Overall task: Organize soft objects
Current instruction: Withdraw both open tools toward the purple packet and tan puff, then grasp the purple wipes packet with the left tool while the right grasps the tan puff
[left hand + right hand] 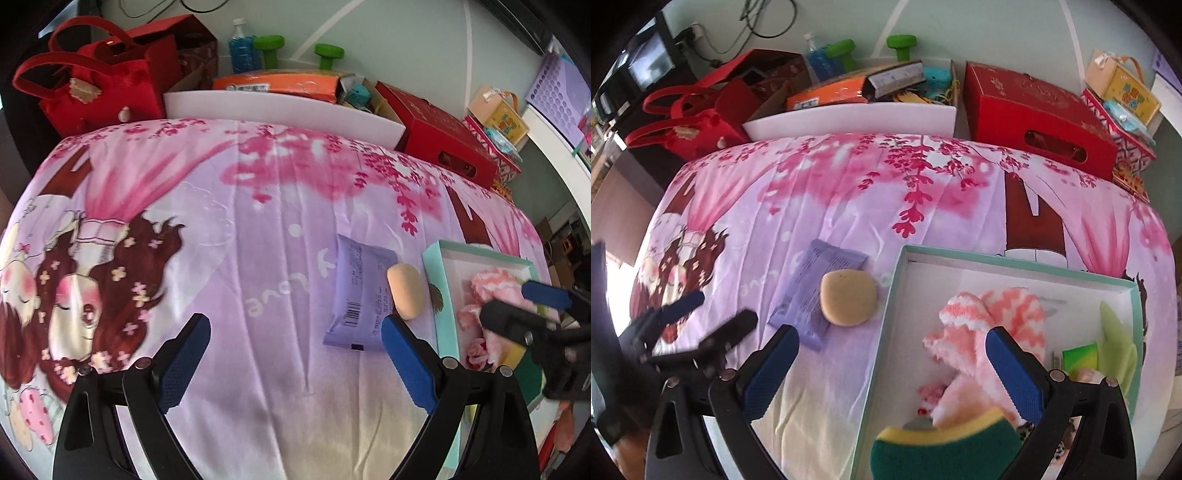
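Right claw (890, 373) spread wide and holding nothing, hanging over the near rim of the mint-green box (1015, 260). Inside it, closest in, a green-and-yellow sponge (942, 450) at the near edge, then the pink-and-white fluffy socks (982, 325) in the middle, and a lime-green cloth (1115, 343) against the right wall. Left claw (293, 365) is wide open too, empty, low over the sheet. Just left of the box, on the pink cartoon-print sheet (849, 195) covering the tabletop, a tan oval sponge (848, 298) sits partly on a purple packet (816, 291). Farther back, a white tray (857, 120) with an orange box (831, 94), a red carton (1034, 110), a red tote bag (690, 125), two green dumbbells (871, 48) by the wall.
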The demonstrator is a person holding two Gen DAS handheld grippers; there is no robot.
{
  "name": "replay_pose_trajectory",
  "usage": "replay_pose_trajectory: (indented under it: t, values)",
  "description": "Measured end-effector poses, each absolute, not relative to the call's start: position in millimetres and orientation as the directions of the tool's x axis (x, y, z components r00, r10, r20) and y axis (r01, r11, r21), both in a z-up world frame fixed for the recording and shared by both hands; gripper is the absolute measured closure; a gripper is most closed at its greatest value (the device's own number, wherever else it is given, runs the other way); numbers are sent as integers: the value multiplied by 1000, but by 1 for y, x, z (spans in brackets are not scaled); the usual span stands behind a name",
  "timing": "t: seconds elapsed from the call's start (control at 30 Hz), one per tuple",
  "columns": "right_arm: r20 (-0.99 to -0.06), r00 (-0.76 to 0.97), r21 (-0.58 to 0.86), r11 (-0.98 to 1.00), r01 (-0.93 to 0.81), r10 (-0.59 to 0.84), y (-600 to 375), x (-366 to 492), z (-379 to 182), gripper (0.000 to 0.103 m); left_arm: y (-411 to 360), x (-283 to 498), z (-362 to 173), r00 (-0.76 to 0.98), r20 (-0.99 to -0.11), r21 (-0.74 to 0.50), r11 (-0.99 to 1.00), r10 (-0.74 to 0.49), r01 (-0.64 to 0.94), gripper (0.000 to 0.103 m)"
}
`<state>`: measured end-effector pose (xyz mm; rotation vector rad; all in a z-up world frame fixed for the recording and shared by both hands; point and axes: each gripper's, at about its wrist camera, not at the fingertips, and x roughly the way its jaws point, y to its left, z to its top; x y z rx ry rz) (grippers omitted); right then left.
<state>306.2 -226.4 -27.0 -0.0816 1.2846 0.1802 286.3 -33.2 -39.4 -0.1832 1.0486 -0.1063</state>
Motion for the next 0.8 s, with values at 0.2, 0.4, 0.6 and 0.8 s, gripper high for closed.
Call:
replay_pose_trajectory:
  t: [0.2, 0.4, 0.6, 0.8]
  values:
    - [-959, 271, 34, 986, -164, 78, -234, 315, -34, 0, -58, 292, -55, 480, -852, -199, 978, -208, 69, 9]
    - [-959, 274, 28, 984, -174, 76, -237, 316, -35, 0, -74, 300, -67, 458, -860, -203, 975, -223, 93, 13]
    - [-958, 277, 25, 983, -180, 75, -237, 317, -33, 0, -84, 307, -72, 449, -860, -217, 970, -241, 105, 29]
    - [-960, 272, 17, 983, -181, 67, -236, 318, -33, 0, -88, 306, -74, 455, -858, -207, 971, -238, 118, 42]
